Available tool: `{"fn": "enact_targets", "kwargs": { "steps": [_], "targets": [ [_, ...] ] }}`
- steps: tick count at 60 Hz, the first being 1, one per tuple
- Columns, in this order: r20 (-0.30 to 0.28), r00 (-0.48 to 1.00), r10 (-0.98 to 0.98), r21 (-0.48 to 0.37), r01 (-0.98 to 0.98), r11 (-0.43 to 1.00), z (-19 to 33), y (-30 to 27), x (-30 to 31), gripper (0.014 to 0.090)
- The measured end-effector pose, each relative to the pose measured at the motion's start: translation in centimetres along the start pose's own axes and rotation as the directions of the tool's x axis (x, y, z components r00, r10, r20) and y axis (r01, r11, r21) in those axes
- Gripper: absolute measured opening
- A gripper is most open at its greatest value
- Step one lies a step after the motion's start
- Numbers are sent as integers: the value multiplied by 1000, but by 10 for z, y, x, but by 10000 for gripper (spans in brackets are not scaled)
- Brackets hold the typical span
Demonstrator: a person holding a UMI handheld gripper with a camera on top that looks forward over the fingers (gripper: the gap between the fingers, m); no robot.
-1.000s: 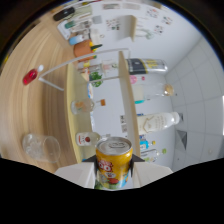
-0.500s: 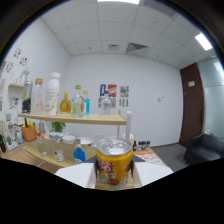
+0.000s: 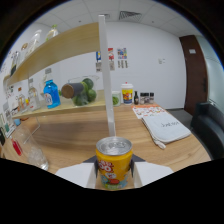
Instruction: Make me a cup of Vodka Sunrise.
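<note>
Yellow can (image 3: pixel 114 162) stands clamped upright between the jaws.

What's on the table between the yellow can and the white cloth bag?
Nothing: in the gripper view only bare wooden table lies between the can, held in the tool, and the bag.

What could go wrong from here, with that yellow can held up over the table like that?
The hand-held gripper is shut on the yellow can, gripping low on its sides, so the can might slip or tip if swung quickly. The white shelf post stands just beyond the can, and a forward push could knock into it. A clear glass sits close by on the wooden table and could be bumped in passing.
</note>
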Motion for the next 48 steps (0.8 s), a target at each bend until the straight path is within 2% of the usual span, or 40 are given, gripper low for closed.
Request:
{"fn": "enact_targets", "kwargs": {
  "steps": [9, 21, 36, 38, 43, 45, 48],
  "targets": [
    [-24, 1000, -17, -63, 15, 998, 6, 23, 3, 520],
    [-41, 999, -9, -65, 6, 998, -2, 27, 4, 529],
    [-72, 997, -34, -106, 26, 994, -15, 39, 6, 547],
    [-83, 996, -33, -118, 23, 993, -16, 40, 8, 603],
    [-123, 991, -44, -124, 29, 992, -26, 33, 14, 834],
    [-137, 990, -43, -124, 26, 992, -32, 28, 15, 861],
    [-137, 990, -31, -127, 13, 992, -43, 21, 10, 849]
  ]
}}
